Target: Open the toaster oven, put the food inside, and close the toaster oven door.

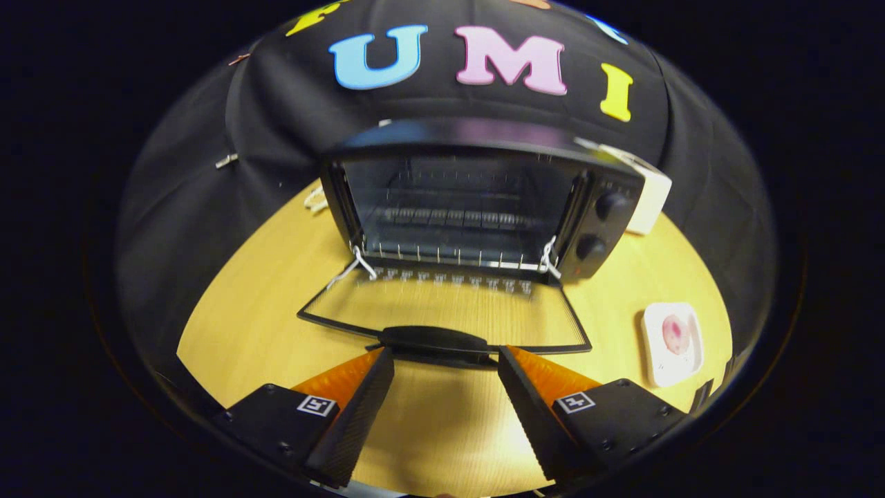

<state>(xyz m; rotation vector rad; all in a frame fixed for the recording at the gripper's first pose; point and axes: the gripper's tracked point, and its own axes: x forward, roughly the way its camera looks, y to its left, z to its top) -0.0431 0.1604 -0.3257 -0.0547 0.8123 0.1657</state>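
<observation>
A black toaster oven (477, 200) stands on the wooden table, beyond my fingers. Its glass door (449, 304) hangs fully open and lies flat toward me, with the dark handle (435, 340) just ahead of my fingertips. Inside the oven a wire rack (449, 221) shows in the dark cavity. My gripper (446, 356) is open, with its fingers spread to either side of the handle and nothing held between them. To the right of the door, a pink piece of food (674, 332) lies on a small white plate (660, 370).
Two round knobs (601, 225) sit on the oven's right panel. A white box (653, 194) stands behind the oven's right side. The wooden table (263, 311) stretches left of the door. Black cloth walls close in behind and at both sides.
</observation>
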